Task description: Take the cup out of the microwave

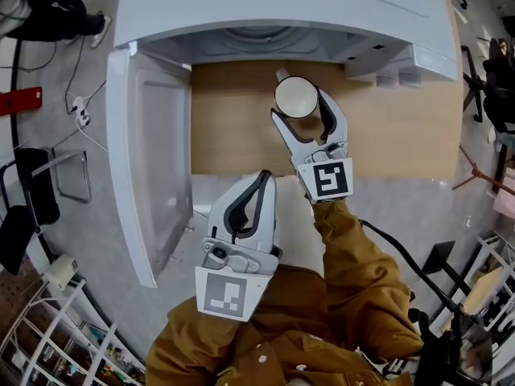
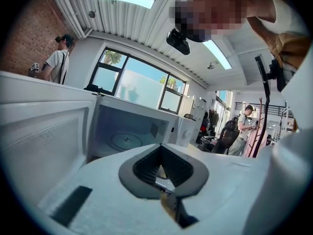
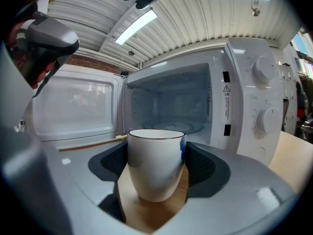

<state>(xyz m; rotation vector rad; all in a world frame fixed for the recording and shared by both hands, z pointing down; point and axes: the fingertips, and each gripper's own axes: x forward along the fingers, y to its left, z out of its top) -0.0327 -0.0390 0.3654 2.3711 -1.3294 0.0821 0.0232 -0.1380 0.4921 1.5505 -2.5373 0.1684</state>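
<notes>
A white cup (image 1: 293,95) (image 3: 155,160) stands on the wooden table (image 1: 402,127) just in front of the white microwave (image 1: 282,6). My right gripper (image 1: 297,103) is shut on the cup, with a dark pad against each side. The microwave door (image 1: 149,159) swings wide open to the left. Its cavity (image 3: 171,102) holds only the glass turntable (image 2: 126,141). My left gripper (image 1: 264,177) hangs back near my body, off the table's front edge, shut with nothing between its fingertips.
The microwave's control panel with two knobs (image 3: 261,92) is to the right of the cavity. Cables and a black chair (image 1: 32,191) are on the floor at left, and a white wire rack (image 1: 48,328) is lower left. Two people (image 2: 56,58) (image 2: 243,131) stand in the room.
</notes>
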